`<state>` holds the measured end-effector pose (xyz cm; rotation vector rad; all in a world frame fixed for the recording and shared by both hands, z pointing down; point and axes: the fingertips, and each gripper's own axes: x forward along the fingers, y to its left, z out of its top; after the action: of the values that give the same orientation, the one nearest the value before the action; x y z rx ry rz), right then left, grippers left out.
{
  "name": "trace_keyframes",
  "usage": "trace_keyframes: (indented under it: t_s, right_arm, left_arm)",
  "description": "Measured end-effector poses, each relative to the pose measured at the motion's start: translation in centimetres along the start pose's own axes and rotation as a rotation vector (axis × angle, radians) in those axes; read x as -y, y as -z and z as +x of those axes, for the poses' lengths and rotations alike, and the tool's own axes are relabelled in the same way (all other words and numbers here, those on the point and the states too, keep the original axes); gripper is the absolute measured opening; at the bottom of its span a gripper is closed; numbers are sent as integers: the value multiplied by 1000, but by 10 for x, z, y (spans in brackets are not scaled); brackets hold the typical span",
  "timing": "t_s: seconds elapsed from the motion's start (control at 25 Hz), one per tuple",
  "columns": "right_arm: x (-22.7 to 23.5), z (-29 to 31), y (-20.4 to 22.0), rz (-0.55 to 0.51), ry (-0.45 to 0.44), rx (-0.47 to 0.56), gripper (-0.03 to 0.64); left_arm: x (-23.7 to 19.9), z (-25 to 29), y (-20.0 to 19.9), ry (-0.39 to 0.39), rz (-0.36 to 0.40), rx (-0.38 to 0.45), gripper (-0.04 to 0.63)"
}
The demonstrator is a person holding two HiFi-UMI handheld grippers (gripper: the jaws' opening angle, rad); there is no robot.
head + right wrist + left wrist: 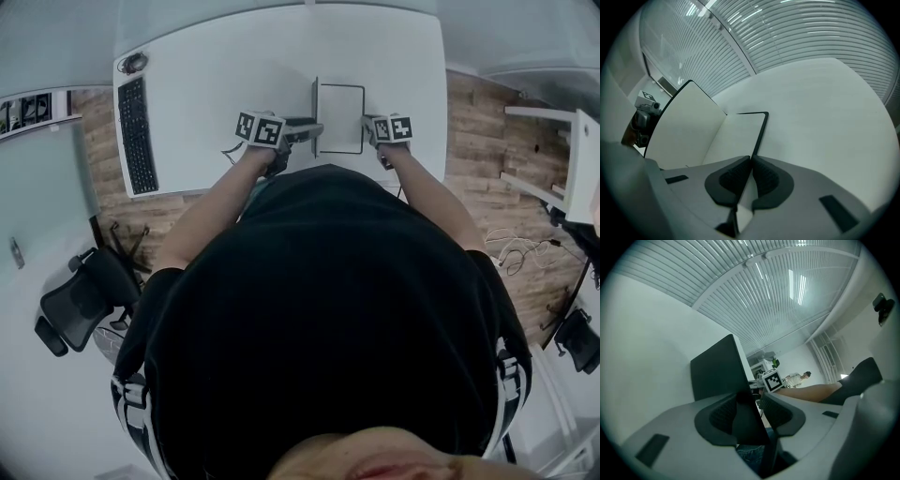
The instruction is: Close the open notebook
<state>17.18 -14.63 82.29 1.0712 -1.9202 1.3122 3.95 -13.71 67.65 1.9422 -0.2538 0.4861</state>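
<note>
White desk [375, 56]. Thin notebook [736, 136] edge clamped in right gripper [751, 176]. Upright cover [717, 366] loose between wide-apart jaws of left gripper [757, 411]. Looks light, stiff; take free edge.

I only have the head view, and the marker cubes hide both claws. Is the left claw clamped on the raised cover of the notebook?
Observer: No. In the left gripper view the left claw is open; the raised cover stands between its jaws, unclamped.
Operator: And the right claw?
Observer: The right claw is shut on the notebook, pinching the near edge of its flat half.
Operator: I see the cover only edge-on. What is on its inside?
Observer: The right gripper view shows its inner page: plain and pale, with no writing that I can make out.
</note>
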Motion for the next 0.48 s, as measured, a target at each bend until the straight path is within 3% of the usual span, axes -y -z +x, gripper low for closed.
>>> trace_keyframes:
  t_s: [0.16,0.32,0.48]
  right_arm:
    - [0,-4,1,-31,18,13,51]
    - [4,-11,5,-58,80,17,44]
    - [9,-13,9,-69,87,8,44]
  left_arm:
    - [13,15,-1,45,13,-30,187]
    - [14,21,4,48,6,-43,187]
    - [3,20,7,32,-21,-41,187]
